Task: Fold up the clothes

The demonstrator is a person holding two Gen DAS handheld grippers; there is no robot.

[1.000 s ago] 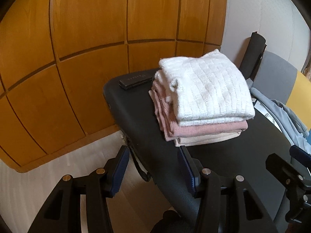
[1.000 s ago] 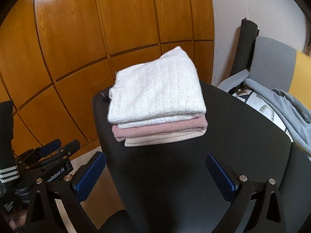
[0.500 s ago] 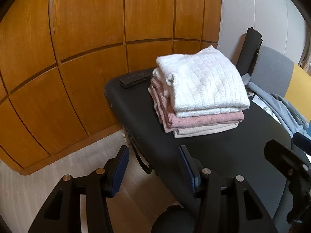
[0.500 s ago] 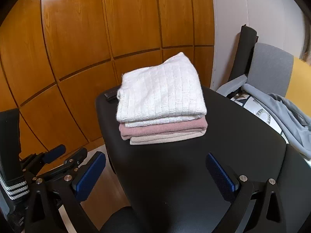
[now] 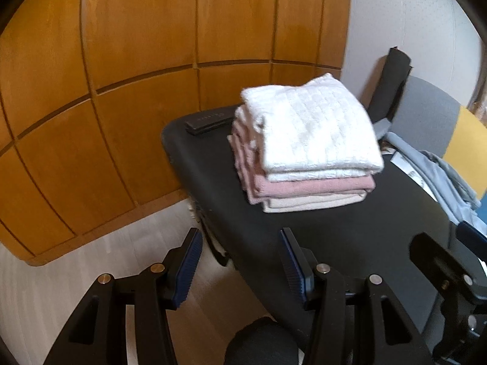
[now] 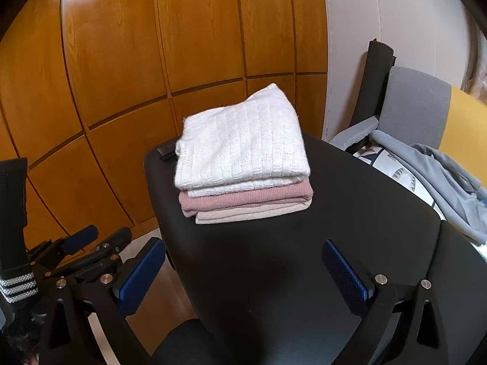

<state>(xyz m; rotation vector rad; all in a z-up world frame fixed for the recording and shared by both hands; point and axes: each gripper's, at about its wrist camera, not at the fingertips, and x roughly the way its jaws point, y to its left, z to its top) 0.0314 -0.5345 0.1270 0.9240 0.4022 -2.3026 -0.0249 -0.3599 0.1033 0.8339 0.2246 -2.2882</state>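
A stack of three folded garments rests on the black table [image 6: 350,219]: a white knit sweater [image 6: 243,149] on top, a pink one [image 6: 246,199] under it, a beige one [image 6: 252,213] at the bottom. In the left wrist view the same white sweater [image 5: 310,127] tops the pile on the table [image 5: 334,237]. My left gripper [image 5: 240,261] is open and empty, over the table's near left edge, well short of the stack. My right gripper [image 6: 243,273] is open wide and empty, hovering over bare table in front of the stack.
A black remote [image 5: 210,120] lies behind the stack. A grey chair [image 6: 417,106] at the right holds a grey-blue garment [image 6: 441,176] draped over a patterned cushion. Wooden wall panels [image 6: 152,60] close in behind. A black seat [image 6: 188,346] sits below the table edge.
Both views have drawn back a little from the stack, which now looks smaller and farther. The stack itself has not moved and both grippers stay open.
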